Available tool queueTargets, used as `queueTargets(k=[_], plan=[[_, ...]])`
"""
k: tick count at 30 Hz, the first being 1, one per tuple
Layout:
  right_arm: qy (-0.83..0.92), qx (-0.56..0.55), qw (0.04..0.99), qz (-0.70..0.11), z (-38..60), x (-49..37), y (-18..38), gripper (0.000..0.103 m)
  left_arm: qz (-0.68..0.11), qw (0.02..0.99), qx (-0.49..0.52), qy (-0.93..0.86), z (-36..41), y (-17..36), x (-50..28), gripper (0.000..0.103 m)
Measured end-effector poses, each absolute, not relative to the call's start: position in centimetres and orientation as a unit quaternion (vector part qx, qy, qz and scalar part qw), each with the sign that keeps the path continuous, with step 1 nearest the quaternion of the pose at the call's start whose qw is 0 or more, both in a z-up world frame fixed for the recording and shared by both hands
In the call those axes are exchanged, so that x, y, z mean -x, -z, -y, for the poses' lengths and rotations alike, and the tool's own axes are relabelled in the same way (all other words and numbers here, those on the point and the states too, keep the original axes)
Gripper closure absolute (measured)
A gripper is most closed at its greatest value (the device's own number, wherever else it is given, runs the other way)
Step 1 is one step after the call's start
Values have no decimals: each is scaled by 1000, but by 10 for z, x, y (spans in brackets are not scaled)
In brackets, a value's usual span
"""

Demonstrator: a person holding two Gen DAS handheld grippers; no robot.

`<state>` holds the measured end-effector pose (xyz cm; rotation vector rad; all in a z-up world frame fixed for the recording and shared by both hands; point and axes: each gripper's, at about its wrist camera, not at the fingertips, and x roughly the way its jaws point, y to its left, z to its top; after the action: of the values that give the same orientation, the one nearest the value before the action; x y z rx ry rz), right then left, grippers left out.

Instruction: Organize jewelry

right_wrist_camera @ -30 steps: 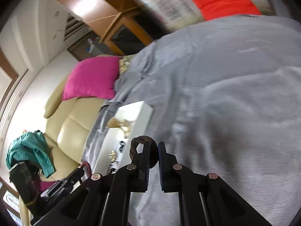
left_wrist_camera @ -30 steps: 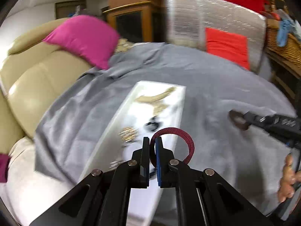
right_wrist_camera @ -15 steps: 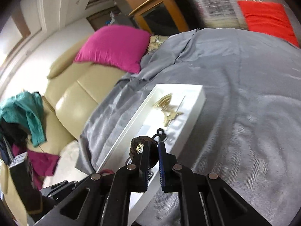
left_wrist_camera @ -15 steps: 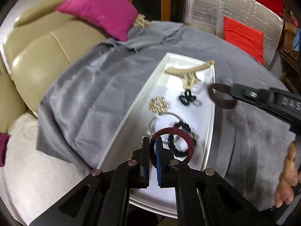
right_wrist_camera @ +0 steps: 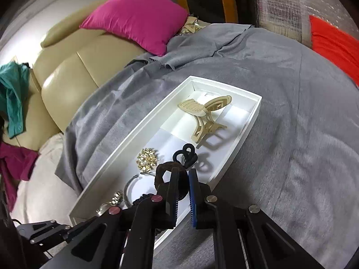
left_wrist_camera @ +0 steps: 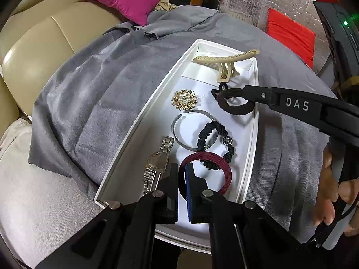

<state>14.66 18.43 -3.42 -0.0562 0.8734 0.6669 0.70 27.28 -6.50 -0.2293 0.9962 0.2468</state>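
A white tray [left_wrist_camera: 134, 132] lies on a grey cloth. It holds a beige claw clip [left_wrist_camera: 224, 63], a gold pearl brooch [left_wrist_camera: 185, 100], a silver bangle [left_wrist_camera: 179, 132], a watch [left_wrist_camera: 158, 161], a black scrunchie [left_wrist_camera: 228, 148] and a small black tie [right_wrist_camera: 186, 154]. My left gripper [left_wrist_camera: 182, 172] is shut on a maroon hair tie [left_wrist_camera: 224, 168] over the tray's near end. My right gripper [right_wrist_camera: 182, 179] is shut on a dark brown hair tie [right_wrist_camera: 161, 174]; in the left wrist view that tie [left_wrist_camera: 237, 111] hangs over the tray's right side.
The grey cloth [right_wrist_camera: 291, 112] covers a round table. A beige sofa [right_wrist_camera: 67, 76] with a pink cushion [right_wrist_camera: 134, 18] stands on the left. A red cushion [left_wrist_camera: 289, 35] and a silver padded panel [left_wrist_camera: 246, 2] stand behind. A teal garment [right_wrist_camera: 13, 94] hangs on the sofa.
Both grippers have moved in over the white tray, each still shut on its hair tie. The brown tie now hangs above the tray's right side.
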Motion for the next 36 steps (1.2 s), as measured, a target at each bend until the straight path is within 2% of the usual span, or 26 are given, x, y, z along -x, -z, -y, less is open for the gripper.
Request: queueTargets(k=[15, 18, 20, 22, 24, 27, 32, 36], plan=[[-315, 72, 840, -435, -197, -154, 43, 92, -518, 839, 122, -110, -274, 85, -16, 97], [-316, 70, 836, -444, -197, -155, 45, 89, -526, 835, 116, -113, -272, 88, -18, 97], [-319, 67, 833, -447, -197, -155, 44, 84, -530, 833, 109, -117, -271, 89, -19, 92], [-324, 63, 831, -447, -197, -154, 41, 75, -533, 831, 102, -121, -268, 90, -19, 77], [-323, 62, 834, -442, -196, -152, 37, 67, -529, 833, 99, -123, -268, 89, -18, 69], [-322, 46, 841, -433, -186, -150, 28, 67, -525, 836, 88, -134, -266, 86, -15, 62], [-320, 14, 854, -411, -158, -143, 11, 67, -505, 847, 69, -149, -259, 70, -5, 58], [-317, 8, 864, -392, -129, -128, -5, 67, -463, 869, 48, -167, -251, 41, 13, 46]])
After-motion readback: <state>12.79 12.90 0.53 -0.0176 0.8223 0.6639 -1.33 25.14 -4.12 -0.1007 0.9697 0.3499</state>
